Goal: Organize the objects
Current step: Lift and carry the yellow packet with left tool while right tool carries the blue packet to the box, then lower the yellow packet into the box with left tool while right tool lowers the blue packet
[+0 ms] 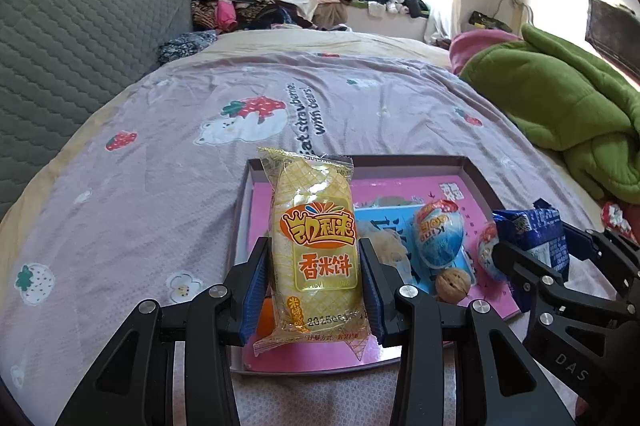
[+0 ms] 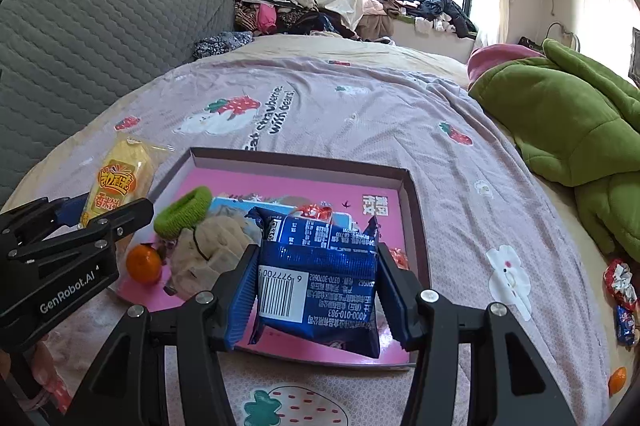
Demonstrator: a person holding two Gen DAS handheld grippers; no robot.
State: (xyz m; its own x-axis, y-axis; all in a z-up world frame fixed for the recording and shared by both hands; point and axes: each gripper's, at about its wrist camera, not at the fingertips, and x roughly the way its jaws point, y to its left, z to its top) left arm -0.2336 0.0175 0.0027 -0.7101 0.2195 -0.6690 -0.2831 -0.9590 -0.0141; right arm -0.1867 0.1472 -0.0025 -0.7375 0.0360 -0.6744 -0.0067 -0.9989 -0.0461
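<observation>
My left gripper (image 1: 314, 280) is clamped on the yellow rice-cake packet (image 1: 314, 246), long axis running 6 to 12 o'clock, held above the pink tray's (image 1: 474, 174) left half. My right gripper (image 2: 316, 296) grasps the blue snack packet (image 2: 318, 278) by its sides, barcode facing up, over the tray's near edge. The tray lies at 12 o'clock from both tools; each drop looks like a short descent.

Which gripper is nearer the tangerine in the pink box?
Left. The left gripper, shut on the yellow rice cake pack, hangs right beside the tangerine; the right gripper, holding the blue packet, is farther off.
</observation>
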